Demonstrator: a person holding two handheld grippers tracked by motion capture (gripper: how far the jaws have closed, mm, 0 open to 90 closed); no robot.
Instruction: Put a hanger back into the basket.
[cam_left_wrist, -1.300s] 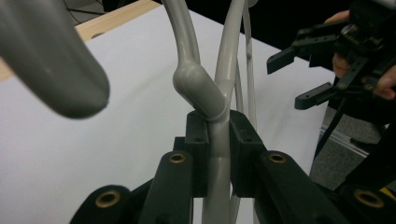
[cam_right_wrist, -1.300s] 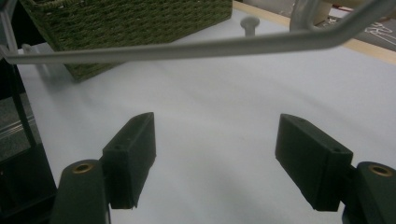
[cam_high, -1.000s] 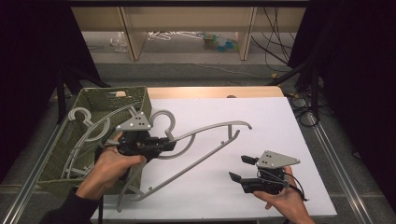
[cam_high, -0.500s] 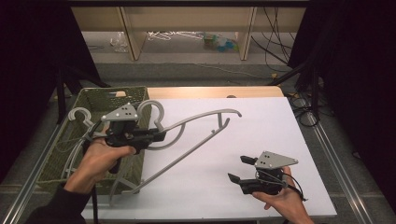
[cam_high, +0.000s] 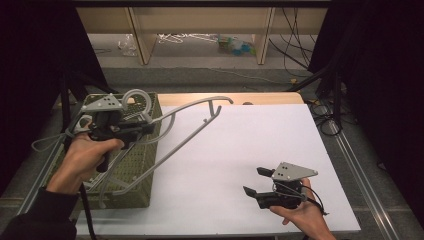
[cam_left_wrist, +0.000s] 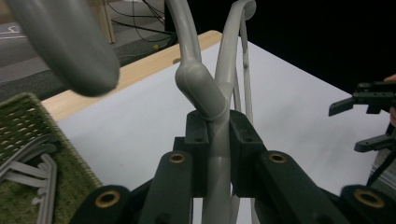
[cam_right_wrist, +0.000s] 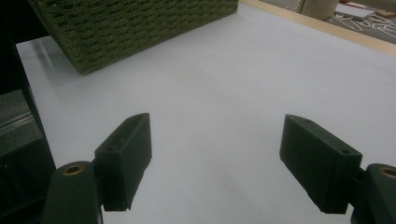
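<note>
A large grey plastic hanger (cam_high: 187, 120) hangs tilted in the air, its hook (cam_high: 136, 96) above the green woven basket (cam_high: 137, 172) and its long arm reaching out over the white table. My left gripper (cam_high: 147, 127) is shut on its neck. In the left gripper view the two black pads (cam_left_wrist: 196, 135) clamp the hanger's neck (cam_left_wrist: 205, 95) just below the hook. My right gripper (cam_high: 254, 181) rests low near the table's front right, held in a hand. Its jaws stand open around bare white surface, as the right gripper view (cam_right_wrist: 215, 158) shows.
The basket (cam_right_wrist: 140, 28) stands at the table's left edge and holds several more grey hangers (cam_left_wrist: 28, 156). The white tabletop (cam_high: 240, 145) stretches between the two hands, with a wooden edge (cam_high: 260, 97) at the back. Cables (cam_high: 325, 117) run off the right side.
My left hand has carried the hanger left and upward, from above the table to above the basket. The right hand has stayed where it was.
</note>
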